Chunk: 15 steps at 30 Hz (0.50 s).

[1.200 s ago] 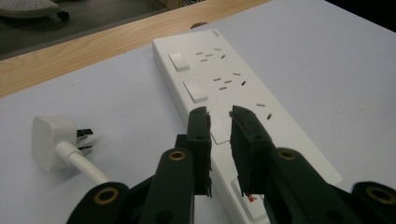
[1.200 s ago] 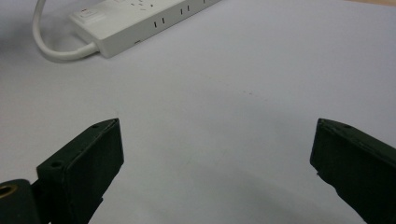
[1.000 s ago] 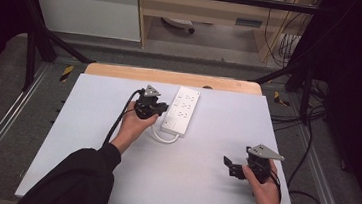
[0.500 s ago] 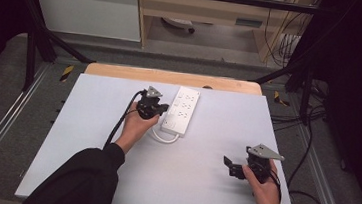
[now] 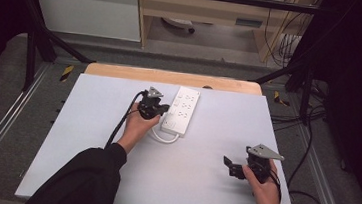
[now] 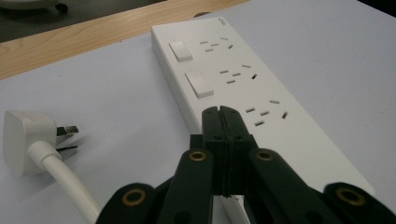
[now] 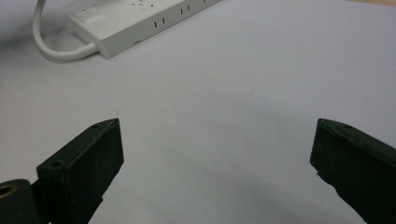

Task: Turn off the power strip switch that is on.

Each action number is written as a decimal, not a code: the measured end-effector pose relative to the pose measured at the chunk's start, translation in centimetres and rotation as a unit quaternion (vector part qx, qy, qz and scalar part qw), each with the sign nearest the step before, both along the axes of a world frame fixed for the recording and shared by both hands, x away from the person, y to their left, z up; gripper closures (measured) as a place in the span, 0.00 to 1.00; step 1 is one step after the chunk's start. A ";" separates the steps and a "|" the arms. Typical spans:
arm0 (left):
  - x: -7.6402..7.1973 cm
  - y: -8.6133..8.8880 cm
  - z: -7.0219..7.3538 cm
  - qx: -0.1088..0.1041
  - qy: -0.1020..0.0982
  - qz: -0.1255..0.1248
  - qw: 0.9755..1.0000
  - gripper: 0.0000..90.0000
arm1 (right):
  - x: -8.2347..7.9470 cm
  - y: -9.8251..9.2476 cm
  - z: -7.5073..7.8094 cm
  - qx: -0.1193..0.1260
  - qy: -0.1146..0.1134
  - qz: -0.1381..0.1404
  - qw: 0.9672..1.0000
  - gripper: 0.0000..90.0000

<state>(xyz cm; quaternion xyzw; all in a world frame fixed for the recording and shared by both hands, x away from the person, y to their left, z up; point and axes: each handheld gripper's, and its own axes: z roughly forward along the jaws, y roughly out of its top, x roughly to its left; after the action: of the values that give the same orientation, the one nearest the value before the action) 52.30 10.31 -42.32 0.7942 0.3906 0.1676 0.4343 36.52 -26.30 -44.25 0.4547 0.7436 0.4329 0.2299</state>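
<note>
A white power strip (image 5: pixel 182 111) with rocker switches (image 6: pixel 199 84) and several socket groups lies on the pale table cover. Its white plug (image 6: pixel 22 139) rests loose on the cover beside it, prongs bare, with the cable (image 5: pixel 161 136) curling off the strip's near end. My left gripper (image 6: pixel 222 112) is shut, jaws pressed together with nothing between them. Its tips sit over the strip's switch side by the nearest socket group; contact cannot be told. From above, the left gripper (image 5: pixel 162 109) is at the strip's left edge. My right gripper (image 5: pixel 230 167) stands open at the near right, and its jaws (image 7: pixel 218 126) are spread over bare cover, far from the strip (image 7: pixel 140 21).
The pale cover (image 5: pixel 216 135) spans the table, with a wooden strip (image 5: pixel 171 77) along the far edge. Metal rails run down both sides. Black cables (image 5: pixel 305 194) trail off the right side onto the floor.
</note>
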 end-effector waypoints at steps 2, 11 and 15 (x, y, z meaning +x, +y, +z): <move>0.1 -0.1 -0.2 0.000 0.001 0.000 1.000 1.00 | 0.0 0.0 0.0 -0.001 -0.001 0.000 1.000 0.03; 0.9 -0.9 -0.5 -0.001 0.001 -0.003 1.000 1.00 | 0.0 0.0 0.0 0.000 0.000 0.000 1.000 0.03; 1.3 -1.3 -0.7 0.001 0.002 -0.004 1.000 1.00 | 0.1 -0.1 -0.1 0.000 0.000 -0.001 1.000 0.03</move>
<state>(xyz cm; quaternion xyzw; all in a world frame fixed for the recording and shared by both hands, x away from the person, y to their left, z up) 53.60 9.05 -43.05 0.7961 0.3885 0.1648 0.4338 36.58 -26.40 -44.31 0.4552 0.7435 0.4323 0.2304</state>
